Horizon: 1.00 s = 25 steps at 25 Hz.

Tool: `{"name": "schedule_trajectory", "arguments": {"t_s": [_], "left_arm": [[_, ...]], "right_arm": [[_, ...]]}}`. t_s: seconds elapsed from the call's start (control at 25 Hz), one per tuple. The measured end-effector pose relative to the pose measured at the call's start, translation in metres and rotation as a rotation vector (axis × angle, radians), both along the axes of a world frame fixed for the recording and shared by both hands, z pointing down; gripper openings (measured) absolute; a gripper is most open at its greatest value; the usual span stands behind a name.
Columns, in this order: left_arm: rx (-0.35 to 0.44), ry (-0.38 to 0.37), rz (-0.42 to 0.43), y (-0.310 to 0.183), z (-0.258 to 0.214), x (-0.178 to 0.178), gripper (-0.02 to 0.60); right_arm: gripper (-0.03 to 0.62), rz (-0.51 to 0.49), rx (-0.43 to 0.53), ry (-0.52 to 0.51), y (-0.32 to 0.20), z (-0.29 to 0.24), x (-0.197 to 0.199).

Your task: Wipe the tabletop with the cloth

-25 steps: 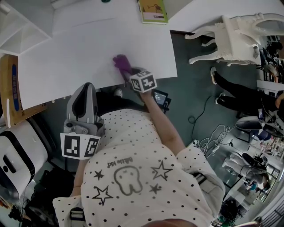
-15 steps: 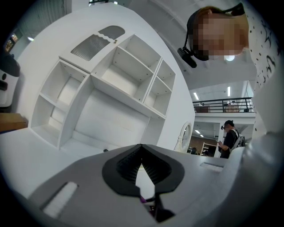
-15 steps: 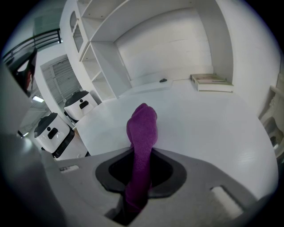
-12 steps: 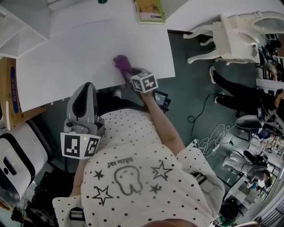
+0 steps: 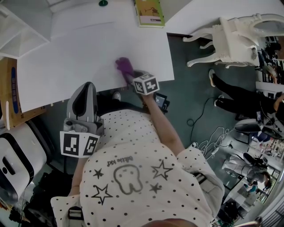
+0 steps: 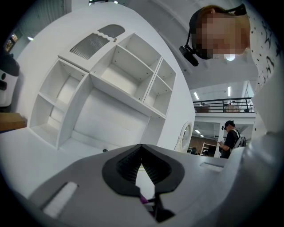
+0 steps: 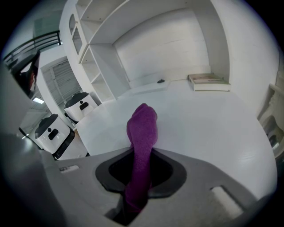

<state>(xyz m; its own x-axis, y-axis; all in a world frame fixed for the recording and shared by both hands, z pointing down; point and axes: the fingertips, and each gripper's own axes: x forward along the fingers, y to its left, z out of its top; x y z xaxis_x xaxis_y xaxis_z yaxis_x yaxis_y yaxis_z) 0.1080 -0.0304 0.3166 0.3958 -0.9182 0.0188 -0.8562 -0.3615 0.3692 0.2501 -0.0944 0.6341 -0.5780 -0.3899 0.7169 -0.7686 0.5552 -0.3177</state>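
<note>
Left gripper [image 5: 85, 91]: held off the table's near edge, jaws closed together, nothing gripped | right gripper [image 5: 132, 76]: jaws clamped on the purple cloth [image 5: 124, 65] | cloth: seen bunched over the white tabletop [image 5: 66, 53], near its front edge | book [image 5: 149, 12]: laid at the far edge.

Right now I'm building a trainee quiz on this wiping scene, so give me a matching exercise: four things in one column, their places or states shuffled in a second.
Things:
1. cloth
2. book
3. left gripper
4. chair

Places or states:
A. on the floor, to the right of the table
B. at the table's far edge
C. off the table, by the person's torso
D. clamped in the right gripper, over the table

Pairs: 1-D, 2-B, 3-C, 4-A
</note>
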Motion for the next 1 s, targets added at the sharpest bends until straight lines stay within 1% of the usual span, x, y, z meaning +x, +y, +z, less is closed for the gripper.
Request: {"name": "schedule_trajectory", "arguments": {"t_s": [0.4, 1.0], "left_arm": [[0.017, -0.012, 0.034, -0.001, -0.004, 0.007, -0.005], [0.012, -0.027, 0.060, -0.003, -0.005, 0.010, -0.005]], "right_arm": [[0.063, 0.026, 0.002, -0.001, -0.003, 0.000, 0.011], [0.064, 0.064, 0.000, -0.014, -0.008, 0.000, 0.020]]}}
